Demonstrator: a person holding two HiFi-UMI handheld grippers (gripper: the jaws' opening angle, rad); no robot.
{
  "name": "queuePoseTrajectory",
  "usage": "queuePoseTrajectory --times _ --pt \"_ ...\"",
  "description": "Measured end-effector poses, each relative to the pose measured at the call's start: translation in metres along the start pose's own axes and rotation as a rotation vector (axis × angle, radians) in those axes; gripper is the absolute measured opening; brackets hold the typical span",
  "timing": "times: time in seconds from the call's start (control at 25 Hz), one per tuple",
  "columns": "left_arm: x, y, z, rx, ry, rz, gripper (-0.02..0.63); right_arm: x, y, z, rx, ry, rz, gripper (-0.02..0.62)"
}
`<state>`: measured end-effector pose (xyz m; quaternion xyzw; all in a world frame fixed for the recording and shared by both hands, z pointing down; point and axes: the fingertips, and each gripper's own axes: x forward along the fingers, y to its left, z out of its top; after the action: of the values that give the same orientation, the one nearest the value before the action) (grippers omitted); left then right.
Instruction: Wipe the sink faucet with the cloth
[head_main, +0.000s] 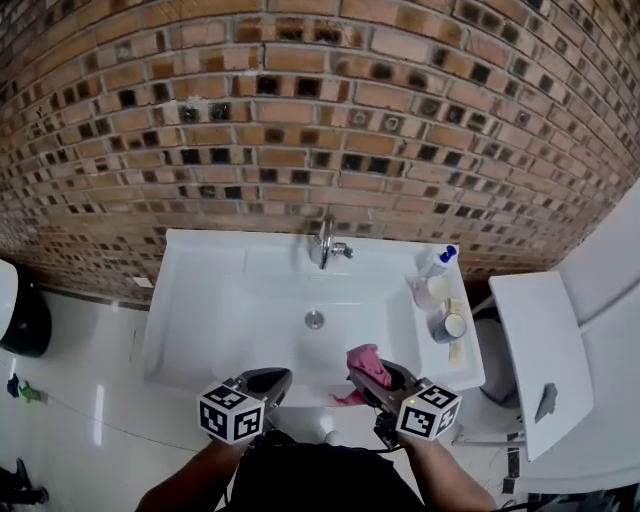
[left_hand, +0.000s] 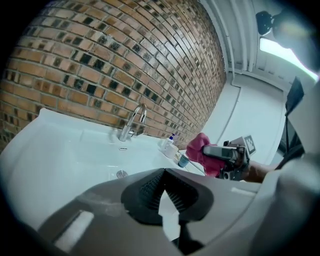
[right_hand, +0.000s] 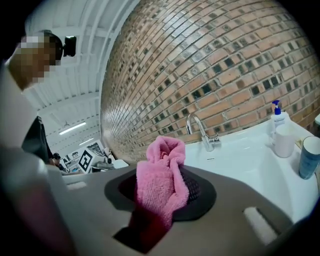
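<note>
A chrome faucet (head_main: 325, 243) stands at the back middle of the white sink (head_main: 200, 300), against the brick wall. Both grippers hover over the sink's near edge. My right gripper (head_main: 368, 370) is shut on a pink cloth (head_main: 364, 360), which bunches up above the jaws and hangs below them (right_hand: 160, 182). The faucet (right_hand: 202, 132) lies well ahead of that gripper (right_hand: 167, 175), out of reach of the cloth. My left gripper (head_main: 274, 379) is shut and empty (left_hand: 165, 172); the faucet (left_hand: 134, 120) shows far in front of it, and the cloth (left_hand: 200, 147) appears to its right.
A pump soap bottle (head_main: 436, 262), a white cup (head_main: 432, 291) and another cup (head_main: 448, 325) stand on the sink's right ledge. The drain (head_main: 314, 320) is in the basin's middle. A white board (head_main: 540, 350) stands to the right and a black bin (head_main: 25, 320) to the left.
</note>
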<state>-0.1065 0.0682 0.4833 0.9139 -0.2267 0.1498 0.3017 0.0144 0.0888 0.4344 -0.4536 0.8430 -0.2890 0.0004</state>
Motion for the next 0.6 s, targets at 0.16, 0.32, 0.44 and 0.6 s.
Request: queuePoseTrajectory --times 0.16,0.32,0.44,0.6 --pt "0.008 -0.018 -0.003 -0.023 -0.046 0.066 0.003 -0.025 -0.003 -0.001 -0.001 -0.014 0.049 0.141" --pt "0.013 -0.038 -0.010 -0.014 -0.051 0.102 0.003 -0.044 -0.007 0.001 -0.002 -0.033 0.086 0.141" --pt "0.015 -0.052 -0.022 -0.019 -0.049 0.127 0.003 -0.055 -0.010 -0.006 0.000 -0.023 0.112 0.141" --pt "0.017 -0.067 -0.038 -0.033 -0.051 0.156 0.003 -0.062 -0.014 -0.018 0.015 0.009 0.146 0.141"
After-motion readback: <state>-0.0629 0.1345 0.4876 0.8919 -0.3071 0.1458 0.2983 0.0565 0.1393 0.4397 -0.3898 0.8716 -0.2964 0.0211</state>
